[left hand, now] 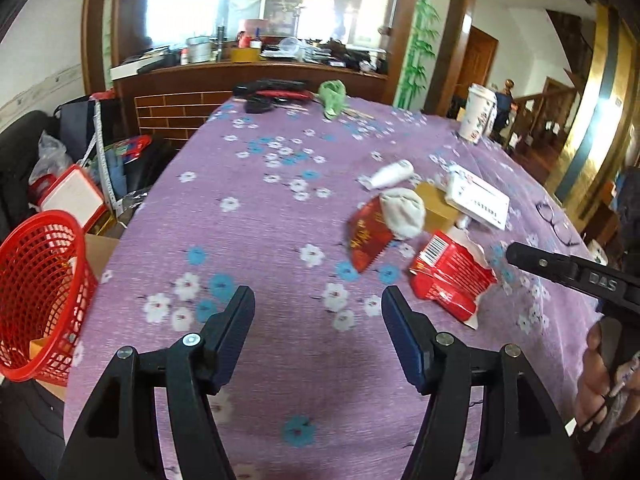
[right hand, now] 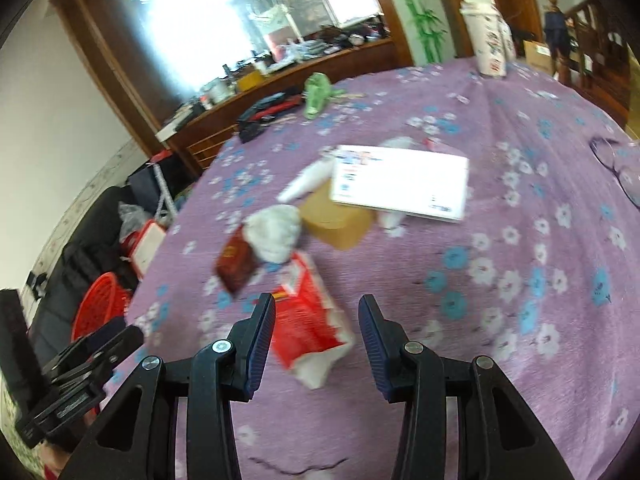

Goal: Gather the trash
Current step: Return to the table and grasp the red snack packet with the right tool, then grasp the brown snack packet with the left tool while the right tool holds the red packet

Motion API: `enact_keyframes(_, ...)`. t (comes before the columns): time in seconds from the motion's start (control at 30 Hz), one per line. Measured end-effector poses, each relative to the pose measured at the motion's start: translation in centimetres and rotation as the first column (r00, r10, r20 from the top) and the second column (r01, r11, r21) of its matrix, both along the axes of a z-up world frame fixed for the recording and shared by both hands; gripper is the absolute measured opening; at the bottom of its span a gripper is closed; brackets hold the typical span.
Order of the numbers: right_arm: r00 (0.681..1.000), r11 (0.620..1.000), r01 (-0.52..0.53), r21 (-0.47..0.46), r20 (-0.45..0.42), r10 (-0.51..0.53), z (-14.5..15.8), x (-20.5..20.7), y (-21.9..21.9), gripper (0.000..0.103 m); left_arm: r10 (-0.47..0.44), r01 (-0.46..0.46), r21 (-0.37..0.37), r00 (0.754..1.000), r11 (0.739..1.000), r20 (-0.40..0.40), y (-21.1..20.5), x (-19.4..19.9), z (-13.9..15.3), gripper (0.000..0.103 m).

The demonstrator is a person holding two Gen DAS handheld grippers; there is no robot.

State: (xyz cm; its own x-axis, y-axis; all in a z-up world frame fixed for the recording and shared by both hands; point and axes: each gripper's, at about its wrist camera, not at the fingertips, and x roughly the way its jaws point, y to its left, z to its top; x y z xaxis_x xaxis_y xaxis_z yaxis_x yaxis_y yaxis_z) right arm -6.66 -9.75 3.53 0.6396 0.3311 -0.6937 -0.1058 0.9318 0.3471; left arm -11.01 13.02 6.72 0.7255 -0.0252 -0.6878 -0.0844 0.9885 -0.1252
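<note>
A heap of trash lies on the purple flowered tablecloth [left hand: 260, 216]: a torn red carton [left hand: 452, 276], a dark red packet [left hand: 366, 240], a crumpled white tissue [left hand: 402, 212], a brown box [left hand: 436, 208], a white box [left hand: 478, 198] and a white tube [left hand: 392, 174]. My left gripper [left hand: 319, 296] is open over bare cloth, left of the heap, with nothing between its fingers. My right gripper [right hand: 316, 302] is open just above the red carton [right hand: 304, 320], which shows between its fingers; the pads do not press on it. A red mesh basket [left hand: 40, 292] stands beside the table's left edge.
A tall paper cup [left hand: 478, 114] stands at the far right of the table, a green cloth [left hand: 334, 96] and black items [left hand: 272, 90] at the far end, glasses [left hand: 556, 220] near the right edge. Bags and boxes crowd the floor to the left.
</note>
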Motion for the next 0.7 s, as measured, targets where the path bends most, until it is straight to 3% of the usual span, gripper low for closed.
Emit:
enact_keyframes(0.33, 0.994, 0.996, -0.090, -0.028, -0.057, 0.088, -3.2, 2.2, 1.7, 0.046, -0.031, 0.031, 0.028, 0.999, 0.999, -0.027, -1.7, 0.8, -0.3, 0.065)
enact_keyframes(0.43, 0.992, 0.991, -0.117, -0.056, -0.043, 0.115, -3.3, 1.7, 2.4, 0.024, -0.039, 0.039, 0.018, 0.999, 0.999, -0.034, -1.8, 1.5, -0.2, 0.065)
enact_keyframes(0.47, 0.992, 0.991, -0.120, -0.063, -0.037, 0.118, -3.3, 1.5, 2.5, 0.011, -0.040, 0.041, 0.016, 0.999, 0.999, -0.037, -1.8, 1.7, -0.2, 0.065)
enact_keyframes(0.5, 0.993, 0.990, -0.121, -0.070, -0.028, 0.119, -3.2, 1.3, 2.5, 0.007, -0.042, 0.043, 0.017, 0.998, 0.999, -0.038, -2.0, 2.0, -0.2, 0.065)
enact_keyframes(0.7, 0.996, 0.995, -0.083, -0.054, 0.035, 0.085, -1.9, -0.5, 1.0, 0.005, -0.054, 0.056, 0.040, 0.997, 0.998, -0.062, -3.1, 4.8, -0.2, 0.065)
